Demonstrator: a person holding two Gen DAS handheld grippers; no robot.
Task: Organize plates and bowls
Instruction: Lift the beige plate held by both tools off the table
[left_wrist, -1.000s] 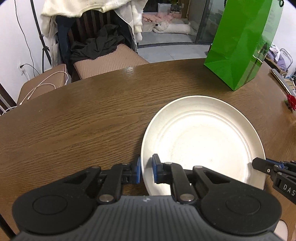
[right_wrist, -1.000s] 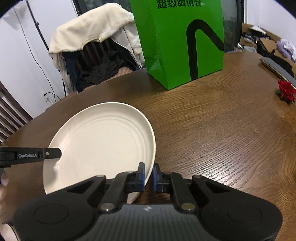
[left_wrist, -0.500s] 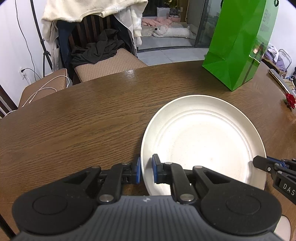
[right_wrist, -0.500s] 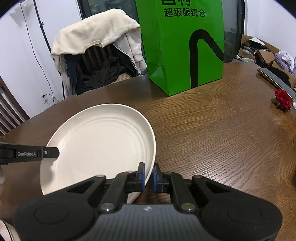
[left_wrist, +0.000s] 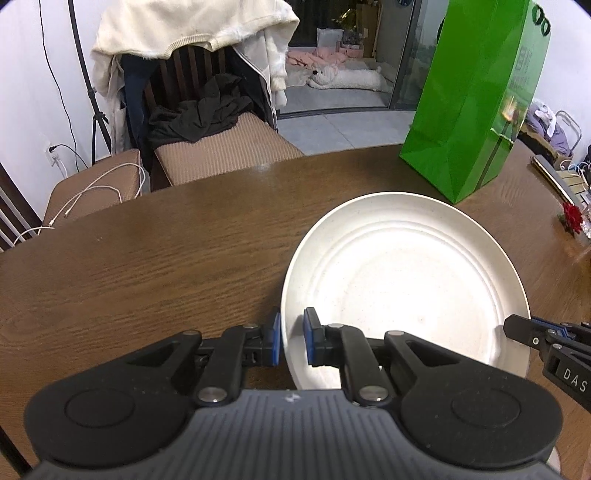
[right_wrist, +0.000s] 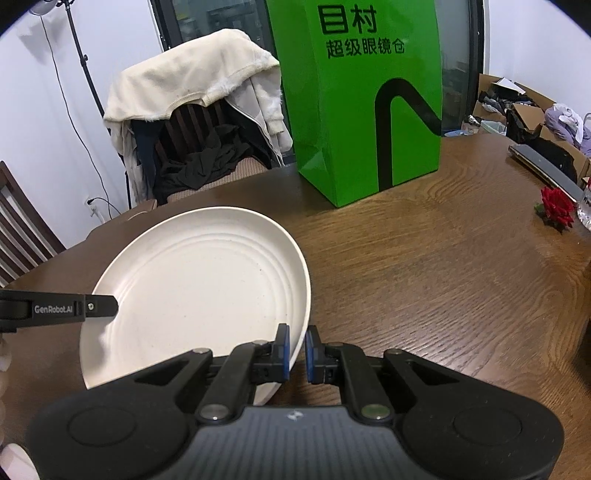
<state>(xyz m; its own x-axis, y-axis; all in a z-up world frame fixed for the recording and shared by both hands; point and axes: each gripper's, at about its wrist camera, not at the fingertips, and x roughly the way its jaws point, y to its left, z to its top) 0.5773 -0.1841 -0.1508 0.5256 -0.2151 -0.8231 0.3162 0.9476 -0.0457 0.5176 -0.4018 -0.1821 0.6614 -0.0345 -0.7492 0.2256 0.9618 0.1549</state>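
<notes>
You have one plate (left_wrist: 402, 280) in hand, cream with ridged rings, held between both grippers above the table (left_wrist: 147, 266). Your left gripper (left_wrist: 291, 341) straddles the plate's left rim, one blue pad outside, one inside; a small gap shows at the inner pad, so contact there cannot be confirmed. Your right gripper (right_wrist: 297, 349) takes the opposite rim the same way, the left pad against the plate's inner face and the right pad standing slightly off the outer edge. Both sets of jaws are narrowed to about rim thickness. In the right wrist view the plate looks tilted and clear of the wood, so I judge it is being carried, not resting.

Progress: early or mid-task, by my reading. No bowl, no second plate, no stack or rack appears in either view, so nothing can be counted as organised yet. The destination is not visible.

Surroundings noted: a green bag (right_wrist: 369, 103) stands on the far table edge, well apart from the plate; a red flower (right_wrist: 557, 208) lies to the right.
</notes>
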